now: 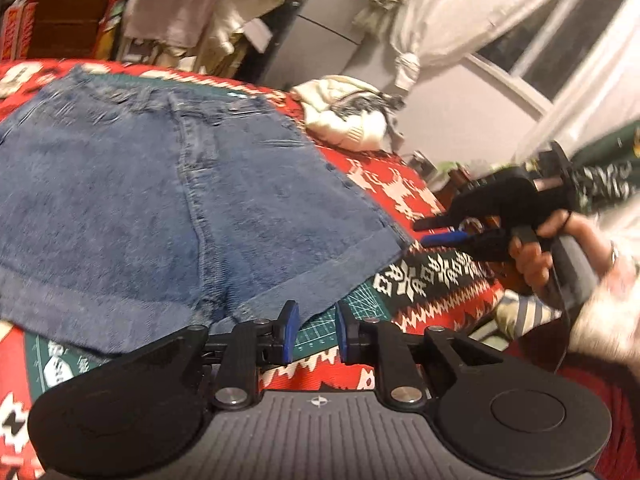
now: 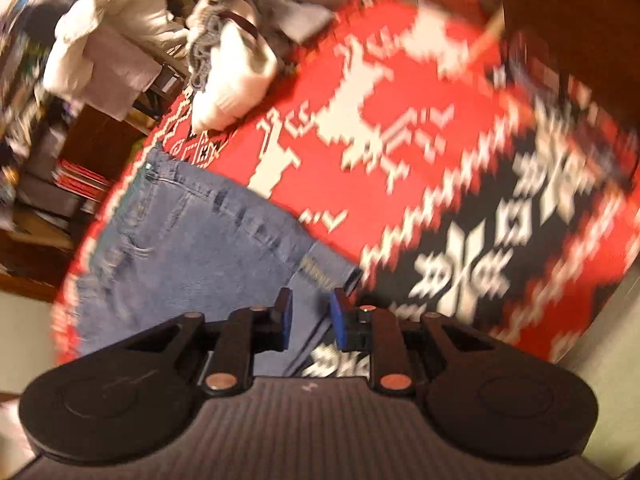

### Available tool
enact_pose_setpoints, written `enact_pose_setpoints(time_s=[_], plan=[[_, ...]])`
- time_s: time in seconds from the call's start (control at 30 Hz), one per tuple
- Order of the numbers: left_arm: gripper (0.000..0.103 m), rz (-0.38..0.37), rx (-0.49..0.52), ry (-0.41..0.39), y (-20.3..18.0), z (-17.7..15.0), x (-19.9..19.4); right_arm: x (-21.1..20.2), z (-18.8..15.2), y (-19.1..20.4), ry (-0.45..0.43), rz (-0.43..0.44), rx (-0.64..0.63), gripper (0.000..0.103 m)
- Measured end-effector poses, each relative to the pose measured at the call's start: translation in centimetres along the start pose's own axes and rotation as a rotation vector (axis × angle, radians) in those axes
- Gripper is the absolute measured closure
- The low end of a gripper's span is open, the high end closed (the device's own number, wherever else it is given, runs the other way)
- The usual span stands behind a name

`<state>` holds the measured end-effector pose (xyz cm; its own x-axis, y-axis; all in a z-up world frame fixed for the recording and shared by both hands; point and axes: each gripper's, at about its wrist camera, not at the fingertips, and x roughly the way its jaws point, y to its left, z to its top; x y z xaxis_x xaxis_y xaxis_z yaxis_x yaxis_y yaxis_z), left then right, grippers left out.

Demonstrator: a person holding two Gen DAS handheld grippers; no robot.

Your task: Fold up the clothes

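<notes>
**Denim shorts flat on the patterned blanket, both grippers released**

Blue-padded fingers of the left gripper point(image 1: 317, 330) stand apart with nothing between them, hovering just off the near hem of the denim shorts point(image 1: 160, 208). Under that gap a strip of green cutting mat point(image 1: 356, 308) shows white grid lines; white printing on its left end is too blurred to read. No brand or label on the shorts can be made out.

The shorts lie spread flat on a red blanket point(image 1: 384, 184) with white reindeer and a dark band of snowflake figures. They are mid-blue, washed denim, waistband at the far side, cuffed leg hems at the near side, a centre seam running down between the legs, and some fraying near the far left.

To the right, a hand point(image 1: 560, 248) holds the right gripper point(image 1: 438, 230) just beside the right leg's cuffed corner; its jaws are parted and empty. In the right wrist view that same gripper point(image 2: 311, 318) hangs over the cuff edge, though motion blur smears the detail. A cream knitted garment point(image 1: 344, 116) sits on the far right of the blanket, well apart from the shorts.
</notes>
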<state>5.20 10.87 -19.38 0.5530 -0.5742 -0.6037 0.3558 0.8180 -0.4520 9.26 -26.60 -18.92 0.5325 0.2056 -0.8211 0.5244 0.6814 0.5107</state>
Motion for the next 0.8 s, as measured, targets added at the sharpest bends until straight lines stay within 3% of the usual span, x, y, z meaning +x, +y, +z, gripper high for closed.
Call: enact_pose_setpoints(time_s=[0.1,0.2,0.47,0.5,0.53,0.57,0.63,0.8], plan=[[0.068,0.019,0.129,-0.005,-1.9,-0.1,0.7,0.1,-0.1,0.0,0.01,0.04,0.007,0.079],[0.067,0.043,0.268,0.015,-3.7,-0.4,2.0,0.1,-0.4,0.6,0.007,0.05,-0.025,0.079],[0.071,0.243,0.563,0.049,-5.8,-1.8,5.6,-0.2,-2.1,2.6,0.024,0.066,-0.112,0.079],[0.076,0.253,0.562,0.05,-5.7,-1.8,5.7,-0.3,-2.4,2.8,0.029,0.073,-0.121,0.079],[0.09,0.262,0.56,0.05,-5.5,-1.8,5.8,-0.3,-2.6,3.0,0.036,0.083,-0.126,0.079],[0.093,0.262,0.543,0.044,-5.3,-1.7,5.8,-0.3,-2.8,3.2,0.044,0.095,-0.129,0.079],[0.096,0.254,0.493,0.022,-4.6,-1.1,5.5,-0.4,-3.4,3.6,0.061,0.12,-0.137,0.079],[0.1,0.187,0.239,-0.033,-1.9,1.1,4.0,-0.1,-4.9,4.7,0.14,0.171,-0.155,0.079]])
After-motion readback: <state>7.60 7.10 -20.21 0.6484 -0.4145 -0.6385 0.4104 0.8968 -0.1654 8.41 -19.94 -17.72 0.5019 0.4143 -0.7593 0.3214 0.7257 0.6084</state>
